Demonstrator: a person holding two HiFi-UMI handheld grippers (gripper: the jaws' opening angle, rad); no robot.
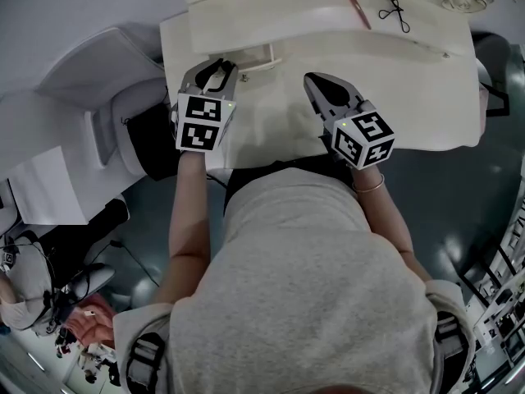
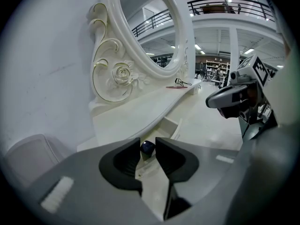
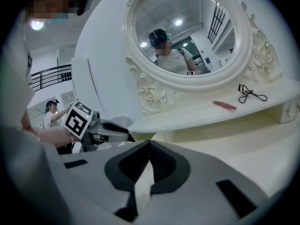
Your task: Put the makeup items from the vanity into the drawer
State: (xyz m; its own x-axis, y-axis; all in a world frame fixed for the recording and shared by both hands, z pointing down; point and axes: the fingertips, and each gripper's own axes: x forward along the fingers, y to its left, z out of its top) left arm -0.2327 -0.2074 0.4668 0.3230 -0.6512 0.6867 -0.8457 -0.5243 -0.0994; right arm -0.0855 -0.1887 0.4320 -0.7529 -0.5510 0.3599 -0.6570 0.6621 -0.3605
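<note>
A white vanity [image 1: 394, 97] carries a raised shelf with a pink pencil [image 1: 358, 9] and a black eyelash curler [image 1: 395, 11] on it. Both also show in the right gripper view, the pencil [image 3: 225, 105] left of the curler [image 3: 251, 93]. A small drawer [image 1: 259, 55] stands open under the shelf. My left gripper [image 1: 220, 66] hovers just left of the drawer [image 2: 172, 124], shut on a small dark blue makeup item [image 2: 147, 147] at its fingertips. My right gripper [image 1: 318, 84] is over the tabletop, shut and empty [image 3: 150, 144].
An oval mirror [image 3: 183, 32] in an ornate frame rises behind the shelf. A white chair [image 1: 107, 97] and a dark bag [image 1: 152, 142] stand left of the vanity. The person's body fills the lower half of the head view.
</note>
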